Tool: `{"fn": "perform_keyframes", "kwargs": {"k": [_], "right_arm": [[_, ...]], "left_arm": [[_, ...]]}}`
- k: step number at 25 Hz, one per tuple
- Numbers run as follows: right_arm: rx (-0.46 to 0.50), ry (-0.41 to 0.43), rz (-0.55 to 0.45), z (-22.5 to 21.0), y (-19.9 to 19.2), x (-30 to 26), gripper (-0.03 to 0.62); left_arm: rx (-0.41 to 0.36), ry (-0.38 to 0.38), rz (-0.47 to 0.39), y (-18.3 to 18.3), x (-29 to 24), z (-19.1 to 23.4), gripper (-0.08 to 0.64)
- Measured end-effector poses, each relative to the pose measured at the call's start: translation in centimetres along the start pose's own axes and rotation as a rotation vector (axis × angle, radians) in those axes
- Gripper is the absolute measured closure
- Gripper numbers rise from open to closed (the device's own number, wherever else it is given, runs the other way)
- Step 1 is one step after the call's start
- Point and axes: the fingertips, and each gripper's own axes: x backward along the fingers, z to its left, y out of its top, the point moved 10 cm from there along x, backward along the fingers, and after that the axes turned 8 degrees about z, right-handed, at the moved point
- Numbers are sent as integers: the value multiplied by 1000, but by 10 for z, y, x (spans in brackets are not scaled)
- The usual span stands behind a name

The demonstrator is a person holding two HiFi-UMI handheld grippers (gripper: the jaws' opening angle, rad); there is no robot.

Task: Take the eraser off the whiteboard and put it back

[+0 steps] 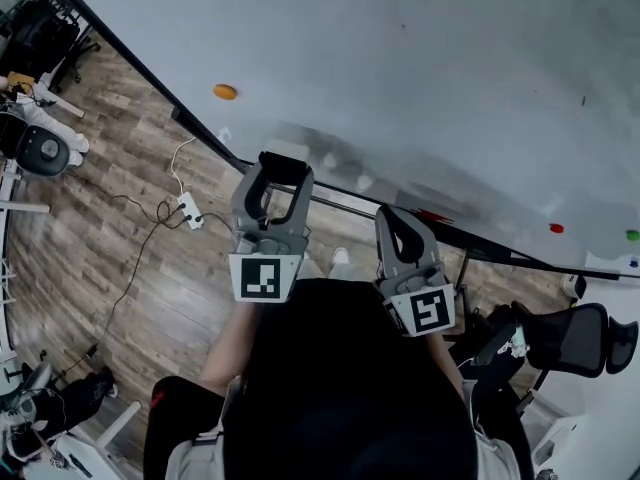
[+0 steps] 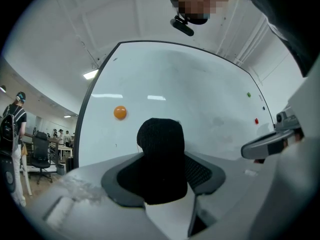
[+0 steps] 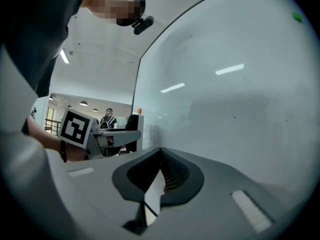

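Left gripper (image 1: 283, 173): your jaws clamped on black-faced, white-backed block eraser (image 2: 161, 154), held just in front of large white whiteboard (image 1: 400, 68); contact with board unclear. Right gripper (image 3: 161, 154): jaws together, empty. Step, as I read it: eraser off board, put-back pending. Next: you press pale face flat to board, then release. Long axis upright; dark face toward you.

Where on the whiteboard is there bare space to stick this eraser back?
Bare: the wide whiteboard stretch between the orange magnet and the red magnet, ahead of the left gripper holding the eraser. Crowded: the right edge, where the red magnet and a green magnet sit close.
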Motion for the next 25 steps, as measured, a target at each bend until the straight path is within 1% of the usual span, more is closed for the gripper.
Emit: {"fn": "perform_keyframes", "kwargs": {"k": [4,8,11,14,22,25], "right_arm": [[-4,-18,-37,2,1,-1,591],[-3,-43,-1,1,-1,-2,590],[-4,-61,-14,0,-2,-3,591],[-21,-69,8,-1,-3,-3,591],[-28,-79,15,-2,-6,-4,590],[-32,-79,25,-3,-5,-5,590]], "left_arm": [[7,-8,-8,-2,-9,3,331],[18,-15,4,-3,-18,6,331],[35,-18,9,-5,-24,8,331],[32,-26,8,-5,-27,8,331],[14,-39,13,-7,-31,10,331],[10,-39,0,-6,-32,9,330]]}}
